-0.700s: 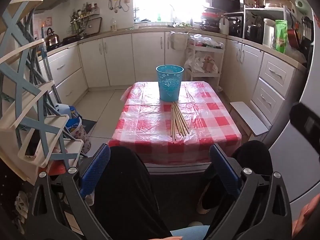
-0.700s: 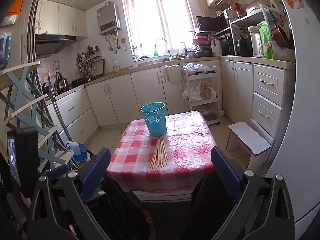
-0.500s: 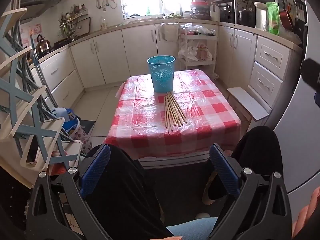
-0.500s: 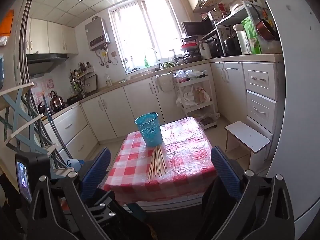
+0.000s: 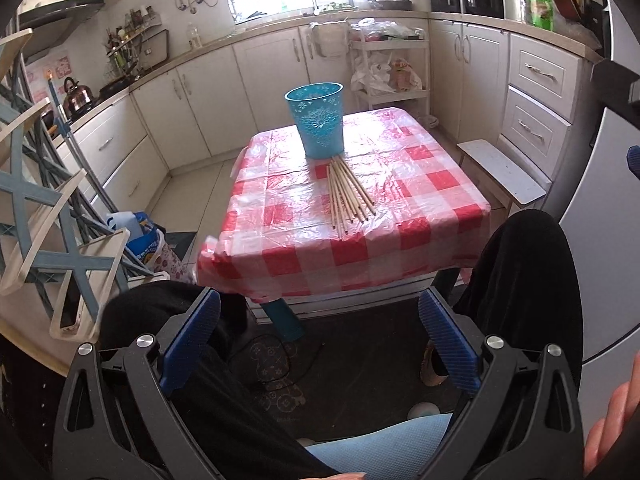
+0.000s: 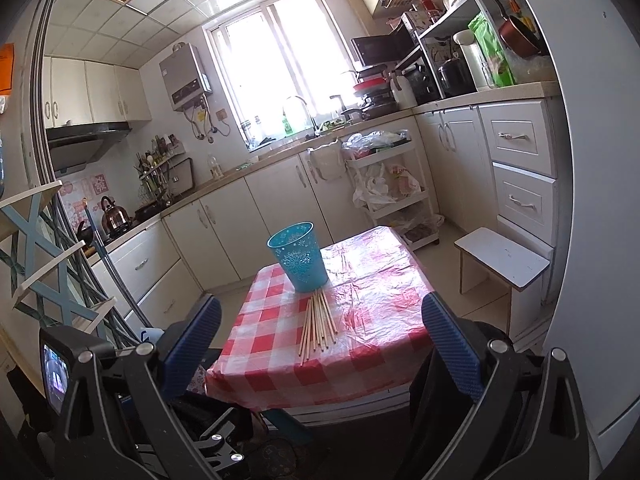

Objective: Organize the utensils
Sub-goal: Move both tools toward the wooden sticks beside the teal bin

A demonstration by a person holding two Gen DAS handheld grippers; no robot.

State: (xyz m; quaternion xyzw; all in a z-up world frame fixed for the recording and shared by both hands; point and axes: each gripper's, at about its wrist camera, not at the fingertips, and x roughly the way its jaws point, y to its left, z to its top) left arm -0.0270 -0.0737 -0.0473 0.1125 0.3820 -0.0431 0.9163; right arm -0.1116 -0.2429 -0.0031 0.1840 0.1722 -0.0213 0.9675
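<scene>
Inside of the blue basket [image 5: 319,120], hidden behind its own wall from both cameras. The far ends of the wooden sticks [image 5: 347,196] bunch at its base, too tight to count. A hand [image 5: 612,416] is sliced off by the right edge. The surface [image 6: 360,368] loses its near legs behind black trousers [image 5: 532,280]. Window [image 6: 276,80] blown out white.

Left tongs [image 5: 319,334] gape wide and empty, angled downward over the person's black-clad knees [image 5: 532,264]. Right tongs [image 6: 322,338] also stand wide and empty, tilted only slightly downward, holding nothing.
</scene>
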